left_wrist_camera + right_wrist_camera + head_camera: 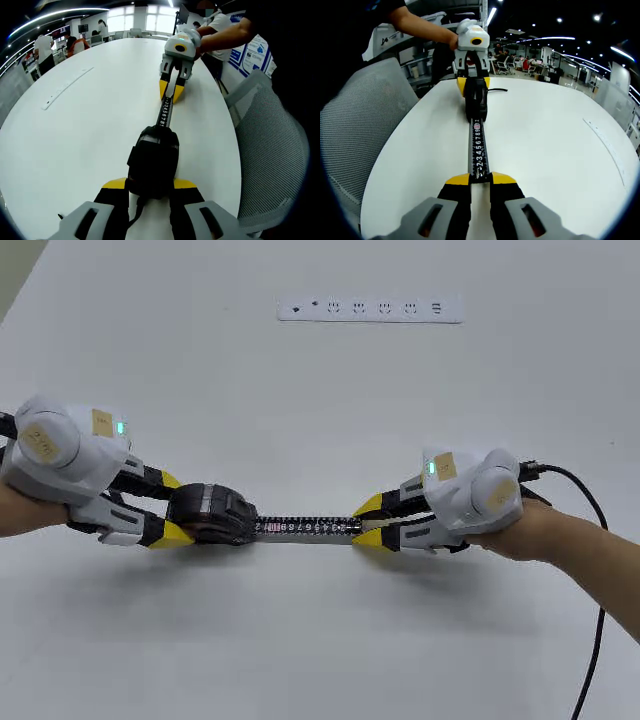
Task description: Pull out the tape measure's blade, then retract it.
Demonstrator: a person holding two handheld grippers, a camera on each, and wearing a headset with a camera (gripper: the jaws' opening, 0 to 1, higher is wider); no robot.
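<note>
The tape measure's case [210, 513], a black, rounded body that is looking rubbery, is lying on the smooth white table [300, 390]. Its blade [305, 527] is running out of the case in a straight line toward the person's right side, flat and narrow, with printed numbers facing up. The left gripper [175, 507] is clamping the case from both sides with its yellow-tipped jaws, so the case is sitting directly in front of this tool. The right gripper [366, 522] is standing at the end of the blade far from the case, and its jaws are pinching the blade's tip. The blade's long axis is joining the two grippers, so I am judging that pulling must go along this line away from the case, and retracting back toward it. Only a short part seems to be out. Beyond the case, well apart, a flat white power strip [370, 309] is lying.
</note>
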